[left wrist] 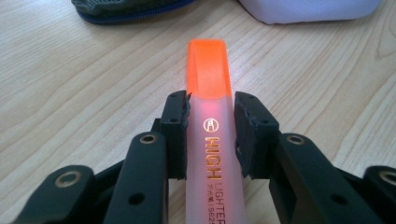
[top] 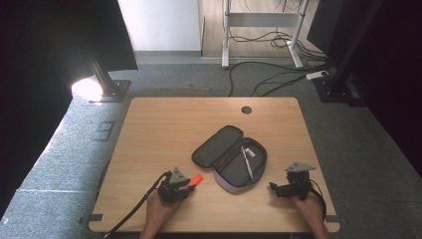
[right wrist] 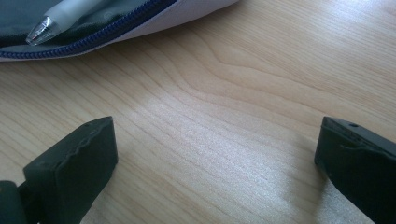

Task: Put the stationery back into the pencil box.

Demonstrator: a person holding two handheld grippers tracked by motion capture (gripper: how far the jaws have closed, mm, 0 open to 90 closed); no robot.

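An orange highlighter [top: 197, 179] [left wrist: 210, 140] with a translucent barrel lies on the wooden table [top: 164, 129], cap pointing away toward the pencil case. My left gripper [top: 189, 185] [left wrist: 210, 112] is shut on its barrel just behind the cap, a pad against each side. An open dark pencil case [top: 231, 157] [right wrist: 140, 23] with a pale outer shell lies at the middle, with a white pen [top: 246, 162] [right wrist: 60, 18] inside it. My right gripper [top: 272, 188] [right wrist: 215, 154] stands open low over bare wood just right of the case, with nothing between its jaws.
A round cable hole [top: 246, 110] sits near the table's far edge. The case's dark flap [left wrist: 130, 9] and pale shell [left wrist: 303, 9] lie just beyond the highlighter's cap. Past the table are desk legs, cables and dark stands on the floor.
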